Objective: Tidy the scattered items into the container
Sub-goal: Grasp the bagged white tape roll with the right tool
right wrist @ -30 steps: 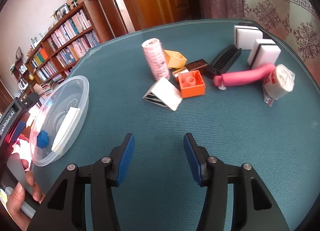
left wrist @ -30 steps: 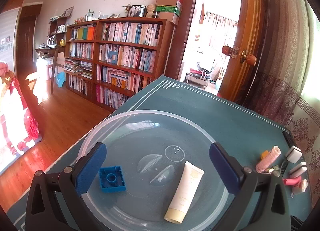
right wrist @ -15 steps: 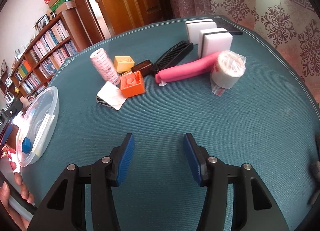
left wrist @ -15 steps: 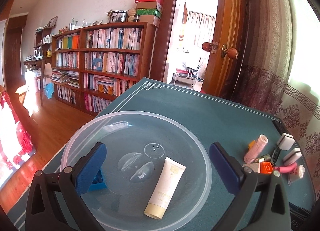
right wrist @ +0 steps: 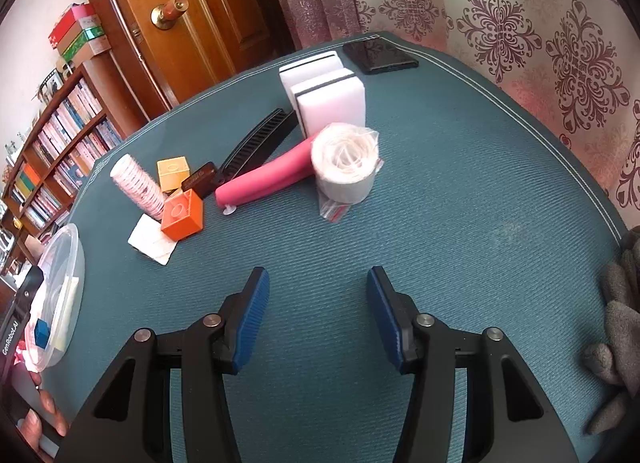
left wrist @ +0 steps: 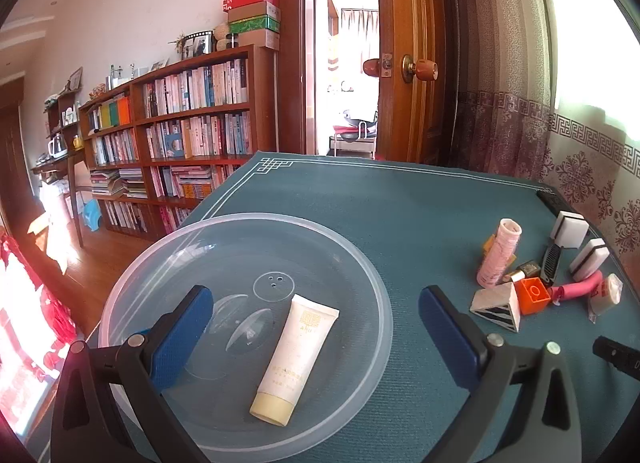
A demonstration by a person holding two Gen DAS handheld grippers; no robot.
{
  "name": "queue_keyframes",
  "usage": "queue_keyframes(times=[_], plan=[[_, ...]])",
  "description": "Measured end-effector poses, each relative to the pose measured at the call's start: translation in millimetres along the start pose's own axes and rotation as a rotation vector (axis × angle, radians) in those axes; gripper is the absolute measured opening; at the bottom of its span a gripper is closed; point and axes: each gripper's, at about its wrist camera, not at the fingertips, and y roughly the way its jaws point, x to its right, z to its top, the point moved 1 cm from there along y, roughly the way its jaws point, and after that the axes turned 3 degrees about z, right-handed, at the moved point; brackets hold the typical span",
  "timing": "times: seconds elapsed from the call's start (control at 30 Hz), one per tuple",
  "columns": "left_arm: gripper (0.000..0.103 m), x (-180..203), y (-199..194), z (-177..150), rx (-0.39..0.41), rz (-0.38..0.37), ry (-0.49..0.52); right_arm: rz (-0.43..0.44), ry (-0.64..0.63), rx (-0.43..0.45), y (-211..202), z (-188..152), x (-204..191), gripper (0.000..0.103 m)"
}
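Left wrist view: the left claw (left wrist: 316, 327) gapes empty over the container (left wrist: 384, 327), cream tube (left wrist: 296, 355) inside.
Right wrist view: the right claw (right wrist: 318, 311), spread and empty, is nearer the pile; the pink tube (right wrist: 264, 179) lies at 11 o'clock, its long axis seemingly 2-to-8

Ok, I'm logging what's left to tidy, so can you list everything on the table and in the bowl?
bowl: 1, clear, table's left edge
tube: 1, cream, in bowl
blue brick: 1, in bowl
orange brick: 1, in the pile
yellow brick: 1, behind the orange one
pink roll: 1, pile's left side
wedge: 1, white with black stripes, pile's front
brown bottle: 1, mid-pile
comb: 1, black
sponges: 2, white, pile's back
pink handle: 1, beside the comb
wrapped roll: 1, white
phone: 1, black, far edge
left tool: open, over bowl
right tool: open, over bare cloth
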Motion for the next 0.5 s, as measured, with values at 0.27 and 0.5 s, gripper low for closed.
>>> queue_keyframes(times=[0.27, 0.5], plan=[[0.103, 10.5, 0.6, -5.1, -0.004, -0.002, 0.048, 0.009, 0.040, 0.018, 9.1, 18.7, 13.5, 0.055], [0.103, 23.1, -5.1, -4.5, 0.002, -0.014, 0.082, 0.013, 0.039, 0.068, 14.8, 41.1, 16.0, 0.055]])
